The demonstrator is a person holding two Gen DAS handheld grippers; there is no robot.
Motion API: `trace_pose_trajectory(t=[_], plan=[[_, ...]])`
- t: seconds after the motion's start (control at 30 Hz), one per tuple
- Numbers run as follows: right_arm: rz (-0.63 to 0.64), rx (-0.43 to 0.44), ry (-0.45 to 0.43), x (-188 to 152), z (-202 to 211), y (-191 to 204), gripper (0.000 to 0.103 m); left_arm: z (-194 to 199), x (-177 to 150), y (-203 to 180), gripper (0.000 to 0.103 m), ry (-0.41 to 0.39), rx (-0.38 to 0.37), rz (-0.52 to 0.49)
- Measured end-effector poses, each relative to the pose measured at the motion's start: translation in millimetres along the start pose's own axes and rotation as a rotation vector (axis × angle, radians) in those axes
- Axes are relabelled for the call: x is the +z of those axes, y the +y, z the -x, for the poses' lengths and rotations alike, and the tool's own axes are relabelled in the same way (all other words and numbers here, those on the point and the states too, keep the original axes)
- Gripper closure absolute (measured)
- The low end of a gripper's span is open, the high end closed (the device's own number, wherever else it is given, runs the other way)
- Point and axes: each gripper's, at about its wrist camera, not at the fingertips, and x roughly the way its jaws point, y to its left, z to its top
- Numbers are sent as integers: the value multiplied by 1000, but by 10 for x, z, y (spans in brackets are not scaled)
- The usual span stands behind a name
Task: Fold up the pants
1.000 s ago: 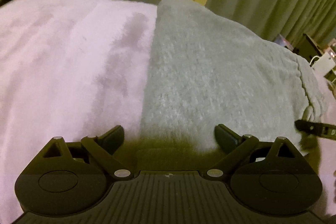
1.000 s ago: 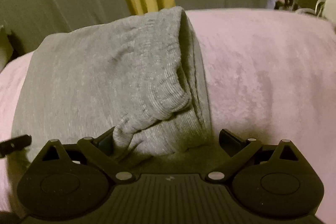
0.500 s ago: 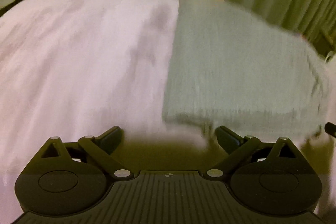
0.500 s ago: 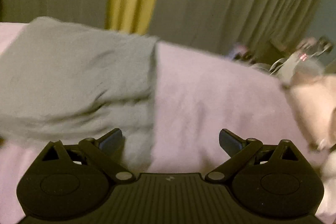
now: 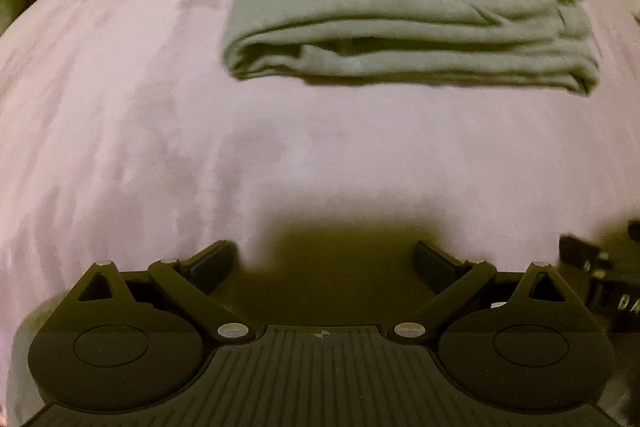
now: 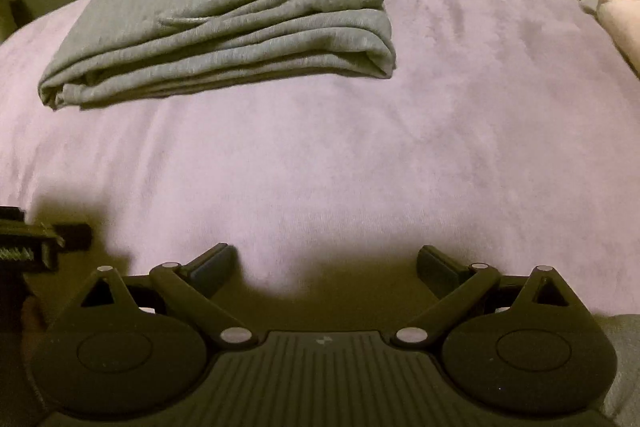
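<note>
**Folded and released**

Wide bed under a soft lilac plush blanket [image 6: 400,147], filling both views. On its far part, well apart from both tools, grey knitted jersey pants [image 6: 224,27], stacked in several flat layers with the ribbed cuffs on top, also seen from the left wrist [image 5: 400,7]. Nearer, black left gripper [image 5: 323,263] with jaws spread, holding nothing; black right gripper [image 6: 326,265] the same, jaws spread and free. Folding judged complete, at the final release step. Next move probably none, or only light smoothing of the loose front edges.
</note>
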Motion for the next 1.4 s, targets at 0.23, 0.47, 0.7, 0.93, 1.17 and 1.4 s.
trace_pose_trajectory(t=[0.23, 0.47, 0.7, 0.93, 1.17, 1.4], plan=[[-23, -11, 42, 35, 102, 8, 4, 136, -28, -24, 2, -40, 74, -22], [59, -28, 90, 67, 452, 210, 4, 589, -32, -71, 2, -141, 77, -37], [77, -12, 26, 496, 923, 323, 4, 1044, 284, -195, 2, -166, 85, -70], [18, 35, 6, 737, 1210, 264, 4, 1332, 464, -126, 2, -156, 55, -55], [-6, 28, -3, 888, 1339, 270, 4, 1486, 529, -216, 2, -160, 101, -50], [5, 8, -3, 1003, 1379, 347, 4, 1529, 660, -151, 2, -126, 119, -18]])
